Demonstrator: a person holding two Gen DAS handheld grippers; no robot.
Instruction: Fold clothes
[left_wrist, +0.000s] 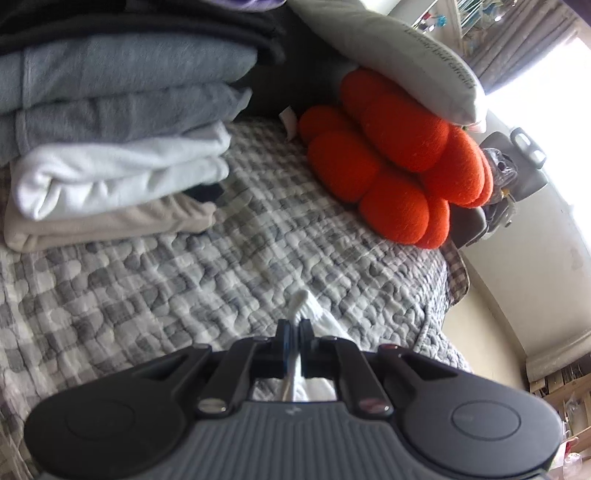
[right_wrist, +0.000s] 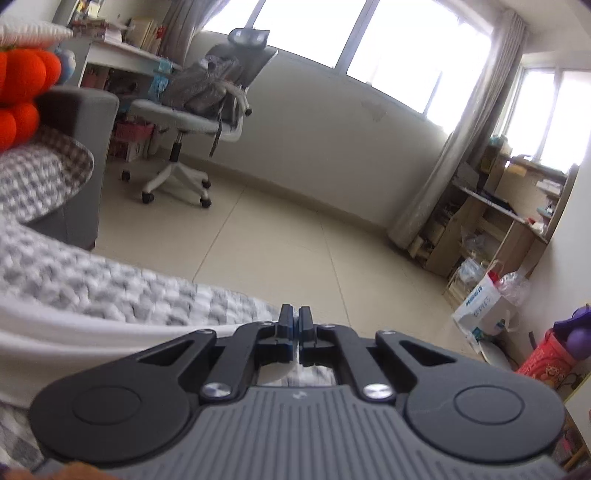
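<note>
White garment (left_wrist: 301, 306) is clamped in the left gripper (left_wrist: 294, 326) over the checked quilt (left_wrist: 258, 243); right gripper (right_wrist: 294, 319) closed, grip unclear.

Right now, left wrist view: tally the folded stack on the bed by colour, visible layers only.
Counting folded layers in the stack, top of pile cut off by the frame:
Black or dark: 1
Grey: 2
White: 1
Beige: 1
Total: 5 visible layers. Whether the two grey layers are separate garments cannot be told.
</note>
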